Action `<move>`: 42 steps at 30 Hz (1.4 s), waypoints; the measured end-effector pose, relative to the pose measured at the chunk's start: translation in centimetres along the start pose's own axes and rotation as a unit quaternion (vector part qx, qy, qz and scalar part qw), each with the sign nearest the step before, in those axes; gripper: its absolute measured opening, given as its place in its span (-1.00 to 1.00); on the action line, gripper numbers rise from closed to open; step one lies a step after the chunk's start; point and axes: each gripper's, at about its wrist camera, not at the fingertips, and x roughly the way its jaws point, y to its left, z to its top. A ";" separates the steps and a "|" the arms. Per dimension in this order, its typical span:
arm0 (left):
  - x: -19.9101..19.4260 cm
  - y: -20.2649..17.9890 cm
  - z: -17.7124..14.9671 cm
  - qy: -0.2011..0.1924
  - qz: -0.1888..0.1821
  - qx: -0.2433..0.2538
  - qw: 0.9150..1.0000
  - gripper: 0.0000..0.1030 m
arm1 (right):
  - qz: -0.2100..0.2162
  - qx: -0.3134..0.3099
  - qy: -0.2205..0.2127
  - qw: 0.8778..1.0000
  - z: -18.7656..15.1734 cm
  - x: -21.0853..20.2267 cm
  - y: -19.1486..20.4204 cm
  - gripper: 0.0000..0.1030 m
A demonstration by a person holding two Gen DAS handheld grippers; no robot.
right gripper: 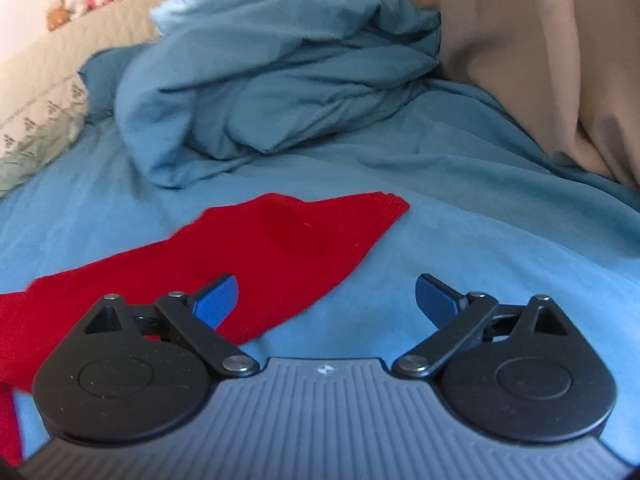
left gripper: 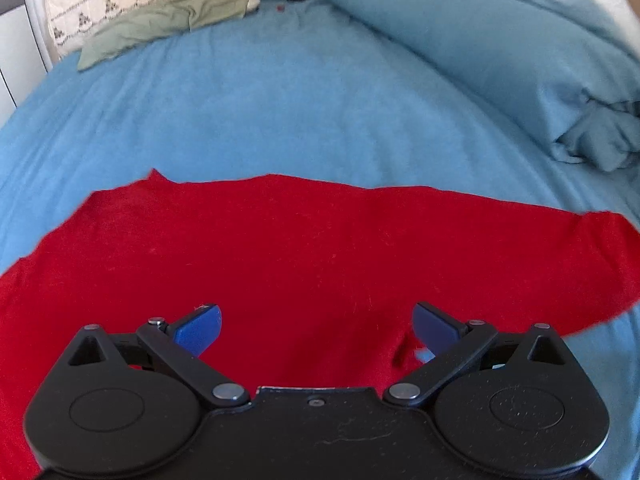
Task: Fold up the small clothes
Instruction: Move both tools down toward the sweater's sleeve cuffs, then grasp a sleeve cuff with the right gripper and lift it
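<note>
The red garment (left gripper: pixel 280 248) lies spread flat on the bed (left gripper: pixel 280 112). Left gripper (left gripper: pixel 316 326) and right gripper (right gripper: pixel 326 300) gape empty above it; a low pinch could snag the sheet too.

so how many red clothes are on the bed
1: a single red garment lies spread flat on the blue sheet, under the left claw; its end reaches the right wrist view. More could be out of frame.

txt: none legible | sign: small white logo on right claw (right gripper: pixel 327 300) housing, unreadable
</note>
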 end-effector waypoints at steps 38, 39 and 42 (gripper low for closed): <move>-5.0 27.0 -3.0 0.007 0.082 -0.091 0.992 1.00 | 0.365 -0.173 0.018 0.914 -2.9 -12.4 41.7 -0.55; -5.0 27.9 -3.9 0.011 0.077 -0.100 0.992 1.00 | 0.365 -0.202 0.033 0.908 -5.6 -12.2 43.3 -0.55; -4.7 30.1 -6.1 0.029 0.068 -0.117 0.990 1.00 | 0.352 -0.289 0.068 0.888 -12.6 -11.6 45.8 -0.55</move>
